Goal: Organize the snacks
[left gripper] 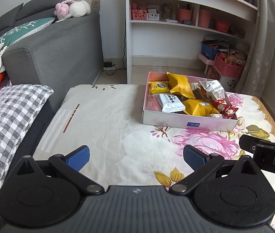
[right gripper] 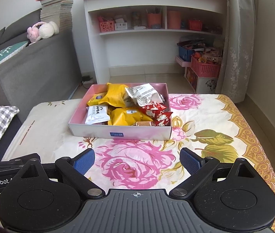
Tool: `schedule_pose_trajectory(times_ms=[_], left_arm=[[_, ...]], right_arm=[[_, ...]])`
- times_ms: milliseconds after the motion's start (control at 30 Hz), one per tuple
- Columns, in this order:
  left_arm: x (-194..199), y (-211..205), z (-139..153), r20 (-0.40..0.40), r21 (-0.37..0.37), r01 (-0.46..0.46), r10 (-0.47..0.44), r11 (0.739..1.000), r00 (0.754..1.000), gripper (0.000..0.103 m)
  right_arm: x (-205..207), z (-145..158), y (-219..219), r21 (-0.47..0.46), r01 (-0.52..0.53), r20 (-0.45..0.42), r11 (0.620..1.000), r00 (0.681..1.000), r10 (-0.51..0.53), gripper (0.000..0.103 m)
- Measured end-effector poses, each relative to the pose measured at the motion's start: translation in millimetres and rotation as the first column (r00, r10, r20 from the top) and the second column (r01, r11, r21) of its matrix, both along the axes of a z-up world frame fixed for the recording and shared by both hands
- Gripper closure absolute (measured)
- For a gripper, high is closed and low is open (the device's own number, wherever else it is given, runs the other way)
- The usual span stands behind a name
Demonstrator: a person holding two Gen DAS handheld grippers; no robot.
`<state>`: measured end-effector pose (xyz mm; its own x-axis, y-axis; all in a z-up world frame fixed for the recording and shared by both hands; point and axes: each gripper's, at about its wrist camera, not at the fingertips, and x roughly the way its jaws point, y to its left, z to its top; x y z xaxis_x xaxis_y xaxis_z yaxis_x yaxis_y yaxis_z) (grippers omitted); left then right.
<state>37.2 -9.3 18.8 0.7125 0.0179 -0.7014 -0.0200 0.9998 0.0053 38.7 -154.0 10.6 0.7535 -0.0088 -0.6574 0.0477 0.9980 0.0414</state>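
Note:
A shallow white and pink box (left gripper: 188,122) (right gripper: 118,132) rests on the flowered cloth and holds several wrapped snacks. Among them are yellow packets (left gripper: 181,85) (right gripper: 126,116), a white packet (left gripper: 171,103) (right gripper: 96,114), red packets (left gripper: 224,108) (right gripper: 157,111) and a crumpled silver wrapper (left gripper: 212,89) (right gripper: 142,93). My left gripper (left gripper: 136,157) is open, low over the cloth, to the near left of the box, with nothing between its fingers. My right gripper (right gripper: 137,161) is open too, straight in front of the box over a pink rose print. Its body shows at the right edge of the left wrist view.
The flowered cloth (right gripper: 205,120) covers a low table. A grey sofa (left gripper: 59,44) with a checked blanket (left gripper: 11,116) stands on the left. Behind is a white shelf unit (right gripper: 157,19) and pink baskets (right gripper: 205,68) on the floor. A curtain (right gripper: 238,38) hangs at the right.

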Motion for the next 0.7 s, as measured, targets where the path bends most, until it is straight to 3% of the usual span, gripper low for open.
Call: schedule_pose_trajectory(times_ms=[700], left_arm=[[-0.7,-1.7,0.5,0.005,0.003,0.013,-0.013,1.000,1.000,0.000]], right_arm=[[-0.2,-0.1,2.0,0.000,-0.004,-0.004,1.000,1.000,0.004,0.007]])
